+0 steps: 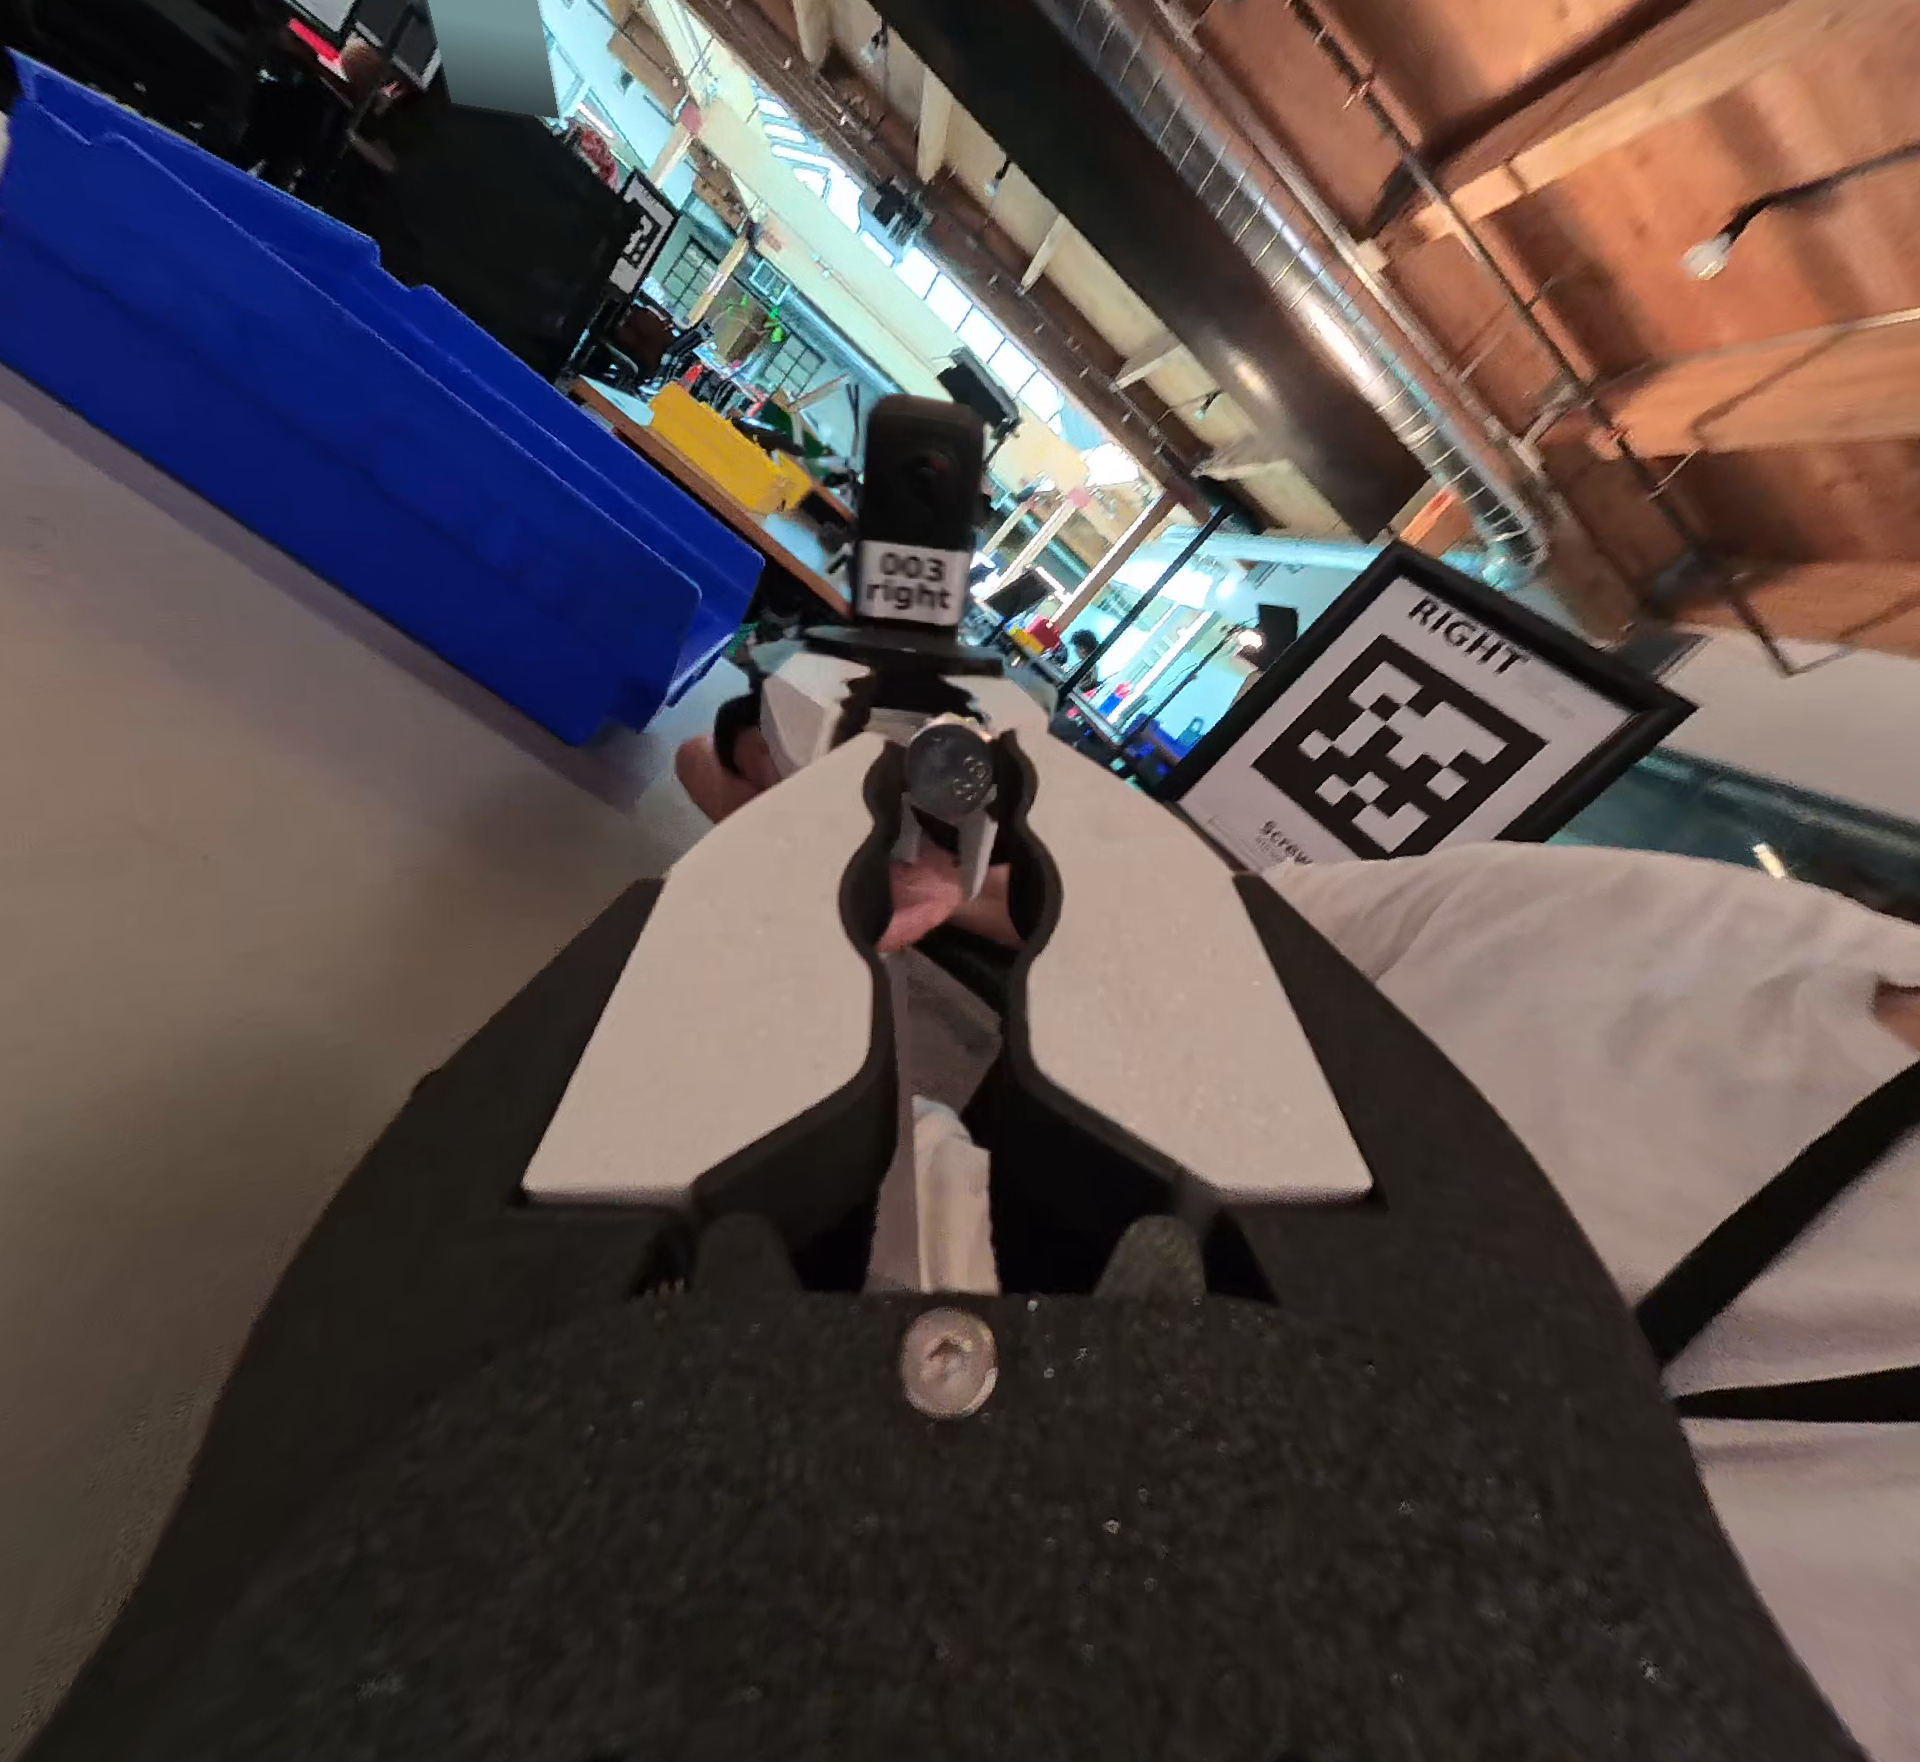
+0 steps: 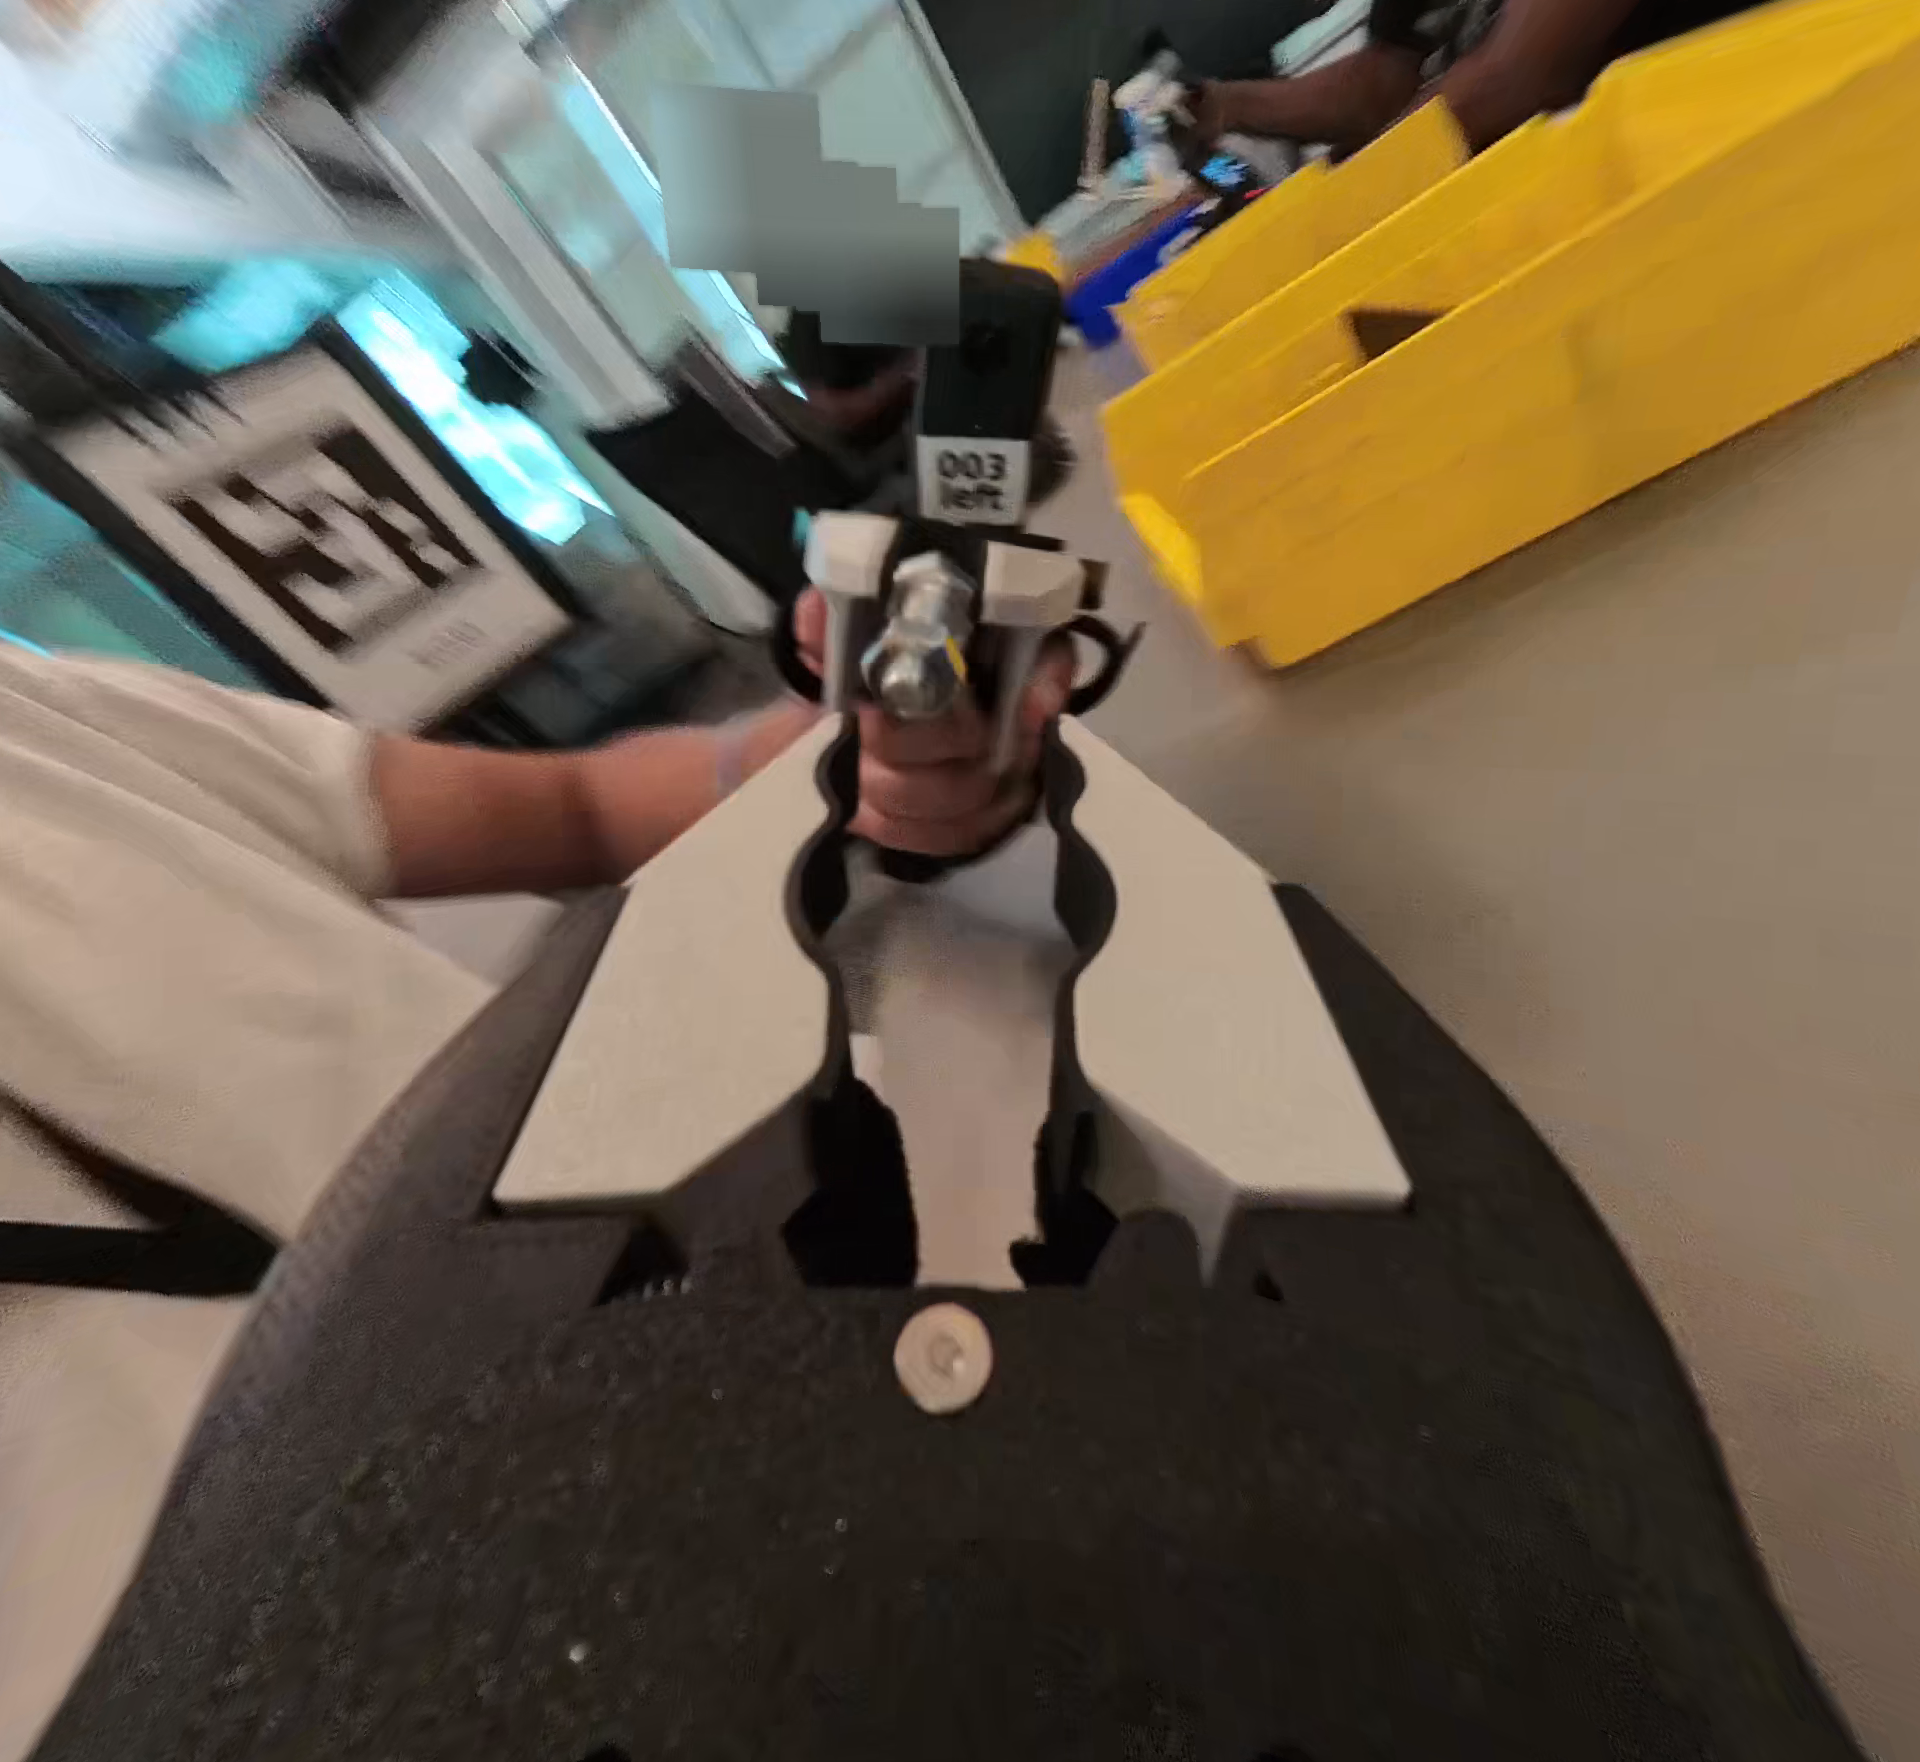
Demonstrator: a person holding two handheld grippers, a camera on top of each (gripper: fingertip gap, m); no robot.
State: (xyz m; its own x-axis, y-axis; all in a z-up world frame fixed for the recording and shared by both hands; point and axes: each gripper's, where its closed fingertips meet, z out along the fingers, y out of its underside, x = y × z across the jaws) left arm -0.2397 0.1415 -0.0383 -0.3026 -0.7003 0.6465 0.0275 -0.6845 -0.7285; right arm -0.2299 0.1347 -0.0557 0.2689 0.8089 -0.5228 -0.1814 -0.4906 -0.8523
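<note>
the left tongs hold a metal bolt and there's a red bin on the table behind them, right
Not quite: the bin is blue, not red, as the left wrist view shows. The rest stands: the left tongs hold a metal bolt, and the bin sits on the table behind them.

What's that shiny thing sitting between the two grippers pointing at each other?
A silver metal bolt with nuts on it. The left gripper pinches its head end; the right wrist view shows its shaft pointing toward the open right gripper.
</note>
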